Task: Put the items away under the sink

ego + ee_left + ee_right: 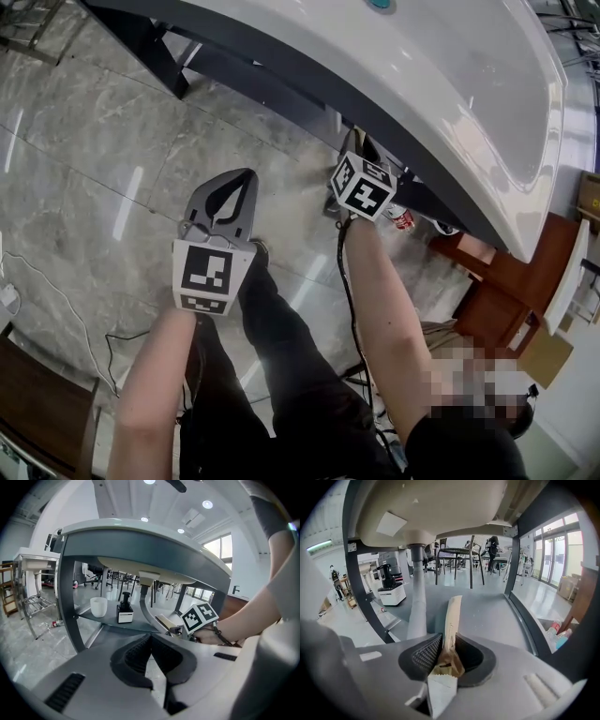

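Head view: the left tool [242, 183], jaws together, is held over the grey marble floor [94, 141], while the right tool [364, 183], farther right, reaches beneath the white sink [450, 84] rim, its tips hidden.

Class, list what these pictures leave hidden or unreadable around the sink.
Head view: the sink hides the shelf beneath.
Left gripper view: the pump bottle label is too small to read.
Right gripper view: the paper packet in the right tool shows edge-on; its print is unseen.
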Motion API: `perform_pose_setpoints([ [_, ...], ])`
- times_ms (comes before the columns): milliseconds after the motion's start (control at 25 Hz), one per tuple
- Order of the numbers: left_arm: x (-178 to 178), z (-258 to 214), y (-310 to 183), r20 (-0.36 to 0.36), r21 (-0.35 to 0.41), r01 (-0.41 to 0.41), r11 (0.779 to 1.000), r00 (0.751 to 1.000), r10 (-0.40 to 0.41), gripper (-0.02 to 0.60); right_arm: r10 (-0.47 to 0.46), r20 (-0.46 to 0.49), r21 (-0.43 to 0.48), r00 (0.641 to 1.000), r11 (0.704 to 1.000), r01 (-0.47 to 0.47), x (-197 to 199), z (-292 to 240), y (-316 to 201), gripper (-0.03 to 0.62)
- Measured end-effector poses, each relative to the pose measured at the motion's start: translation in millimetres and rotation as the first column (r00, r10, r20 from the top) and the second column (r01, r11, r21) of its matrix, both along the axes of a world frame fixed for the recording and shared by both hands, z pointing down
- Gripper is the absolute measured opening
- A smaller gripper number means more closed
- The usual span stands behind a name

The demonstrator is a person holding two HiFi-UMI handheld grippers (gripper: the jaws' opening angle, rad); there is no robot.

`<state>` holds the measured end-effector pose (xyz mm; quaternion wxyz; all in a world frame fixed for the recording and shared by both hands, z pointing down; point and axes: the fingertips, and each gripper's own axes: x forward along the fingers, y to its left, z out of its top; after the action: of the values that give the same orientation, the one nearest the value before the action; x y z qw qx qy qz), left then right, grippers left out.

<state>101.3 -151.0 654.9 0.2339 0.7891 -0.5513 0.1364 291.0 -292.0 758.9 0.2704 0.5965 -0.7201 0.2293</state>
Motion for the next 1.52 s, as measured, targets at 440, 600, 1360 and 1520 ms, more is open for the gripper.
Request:
perform_pose_setpoints([
  [440,14,-19,16,-0.033,0.021,-0.065,0.998,0.997,0.066,0.009,0.027,0.004,-0.013,1.000,1.000,-0.027,6,-16,21,0.196],
  [600,11,-38,29,-0.037,0.029,-0.054,0.998,0.998,0.055,0.009,0.118,-0.005,0.004,0.993,0.993,-0.118,13,-34,46,0.196],
  [1360,-48,-180,138,-0.150,0.081,-0.021,0.997,0.988,0.033,0.009,0.119,0.251,0.114,0.961,0.982,-0.152,-77,-219,179,0.003],
  [1520,-67,-209,164,-0.159,0.109,-0.010,0.994,0.987,0.027,0.009,0.058,0.283,0.163,0.957,0.981,-0.107,-99,-265,206,0.003],
])
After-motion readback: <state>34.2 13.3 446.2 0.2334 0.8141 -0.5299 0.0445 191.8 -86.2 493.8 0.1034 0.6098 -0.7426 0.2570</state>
